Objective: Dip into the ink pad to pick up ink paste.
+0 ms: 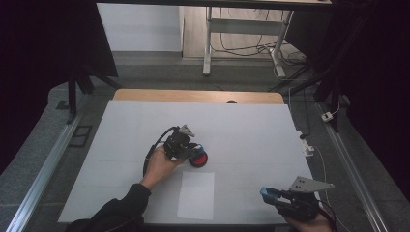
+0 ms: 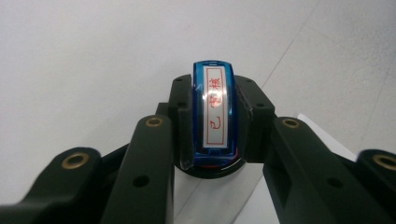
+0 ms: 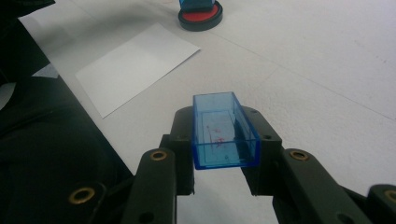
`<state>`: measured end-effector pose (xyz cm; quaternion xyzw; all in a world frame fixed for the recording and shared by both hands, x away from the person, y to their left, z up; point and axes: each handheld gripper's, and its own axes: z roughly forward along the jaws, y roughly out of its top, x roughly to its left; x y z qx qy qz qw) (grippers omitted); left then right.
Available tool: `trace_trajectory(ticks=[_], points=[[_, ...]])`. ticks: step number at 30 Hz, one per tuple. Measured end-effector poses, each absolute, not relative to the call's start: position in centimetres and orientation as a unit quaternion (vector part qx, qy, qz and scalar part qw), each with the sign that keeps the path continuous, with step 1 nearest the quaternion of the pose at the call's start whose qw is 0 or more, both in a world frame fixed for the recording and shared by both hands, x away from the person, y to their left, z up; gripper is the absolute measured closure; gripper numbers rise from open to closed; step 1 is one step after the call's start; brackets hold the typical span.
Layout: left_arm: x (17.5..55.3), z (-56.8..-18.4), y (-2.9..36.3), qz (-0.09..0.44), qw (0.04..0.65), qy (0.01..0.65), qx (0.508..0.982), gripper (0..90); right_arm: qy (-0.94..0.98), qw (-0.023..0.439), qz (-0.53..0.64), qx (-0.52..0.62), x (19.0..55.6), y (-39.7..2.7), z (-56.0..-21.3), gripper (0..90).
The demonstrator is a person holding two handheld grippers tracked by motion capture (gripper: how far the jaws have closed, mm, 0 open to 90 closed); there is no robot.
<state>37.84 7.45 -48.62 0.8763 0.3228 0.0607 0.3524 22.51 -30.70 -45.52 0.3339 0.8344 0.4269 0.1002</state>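
My left gripper (image 1: pixel 186 146) is shut on a blue stamp (image 2: pixel 215 112) whose label carries red characters. The stamp's lower end rests in a round black ink pad with a red surface (image 1: pixel 198 158), near the middle of the white mat. The pad's rim (image 2: pixel 210 170) shows just under the stamp. A blank white sheet of paper (image 1: pixel 196 195) lies nearer the front edge. At the front right, my right gripper (image 1: pixel 269 194) is shut on a clear blue rectangular stamp cap (image 3: pixel 224 133), its open side up. From there the ink pad (image 3: pixel 200 17) and the paper (image 3: pixel 135 65) lie farther off.
The white mat (image 1: pixel 241 130) covers a wooden table whose far edge (image 1: pixel 198 95) shows. A dark sleeve (image 3: pixel 42 140) lies at the left of the right gripper view. Metal rails (image 1: pixel 43 169) flank the table; desk legs and cables (image 1: pixel 275 53) stand beyond.
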Motion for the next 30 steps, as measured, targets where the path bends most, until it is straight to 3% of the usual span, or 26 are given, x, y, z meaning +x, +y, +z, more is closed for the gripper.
trace_trajectory(ticks=[17,30], points=[[36.7,-48.4,5.8,0.111,0.321,0.305,0.890,71.5,0.840,0.102,0.417,0.331,22.5,-30.5,-45.6,68.6],[38.3,-48.9,7.7,0.038,0.358,0.339,0.869,71.4,0.841,0.101,0.416,0.330,22.5,-30.4,-45.6,68.5]])
